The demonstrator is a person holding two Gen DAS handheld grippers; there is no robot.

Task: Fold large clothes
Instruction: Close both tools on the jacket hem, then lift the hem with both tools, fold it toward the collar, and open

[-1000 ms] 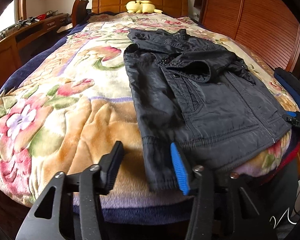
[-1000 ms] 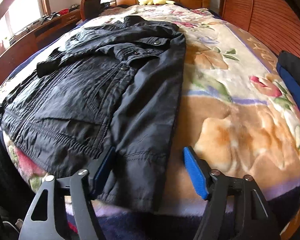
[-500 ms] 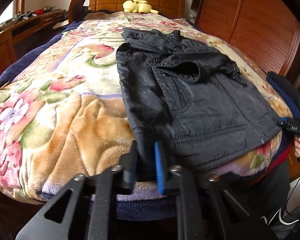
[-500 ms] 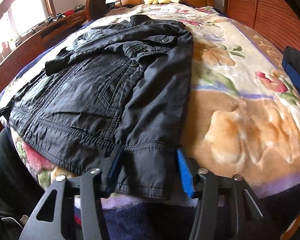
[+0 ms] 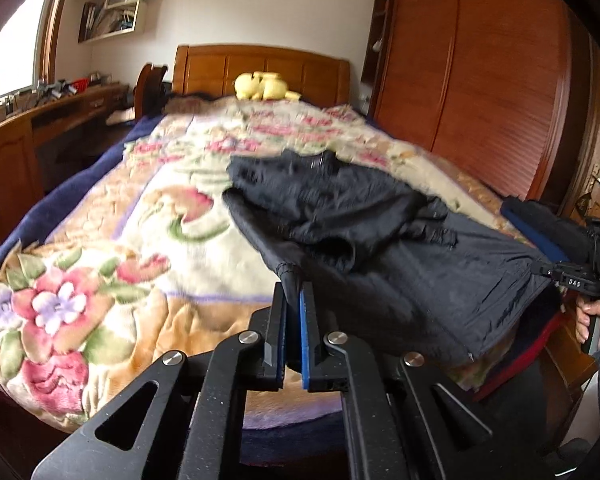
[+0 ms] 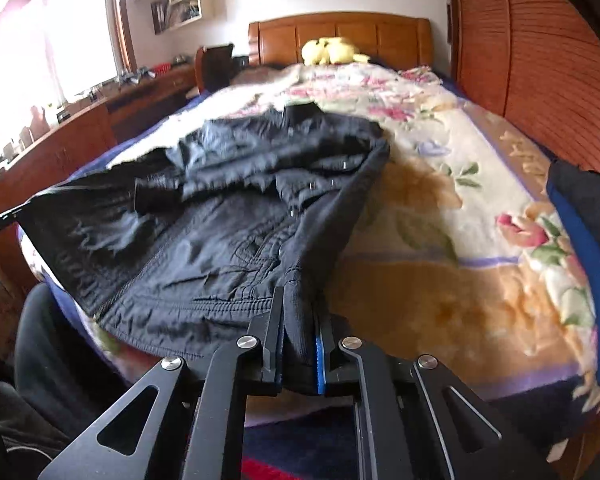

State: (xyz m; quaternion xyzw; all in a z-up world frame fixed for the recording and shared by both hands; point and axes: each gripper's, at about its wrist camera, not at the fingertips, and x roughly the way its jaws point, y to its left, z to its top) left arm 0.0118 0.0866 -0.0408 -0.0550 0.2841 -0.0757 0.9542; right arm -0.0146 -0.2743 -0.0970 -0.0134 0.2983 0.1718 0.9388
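Observation:
A black jacket (image 5: pixel 380 248) (image 6: pixel 228 240) lies on the bed with its hem end raised off the floral blanket. My left gripper (image 5: pixel 293 300) is shut on one bottom corner of the jacket. My right gripper (image 6: pixel 298 316) is shut on the other bottom corner at the ribbed hem. The right gripper also shows in the left wrist view (image 5: pixel 580 276), holding the stretched hem. The collar end still rests on the blanket, with the sleeves bunched over the chest.
The floral blanket (image 5: pixel 100 264) covers the bed. A yellow plush toy (image 5: pixel 264 86) sits at the wooden headboard. A wooden wardrobe (image 5: pixel 480 80) runs along the right. A desk (image 5: pixel 40 128) stands on the left. A folded dark and blue garment (image 6: pixel 588 216) lies at the bed's right edge.
Both grippers closed on the jacket's bottom corners and lifted the hem up off the blanket, stretching it between them; the views tilted upward.

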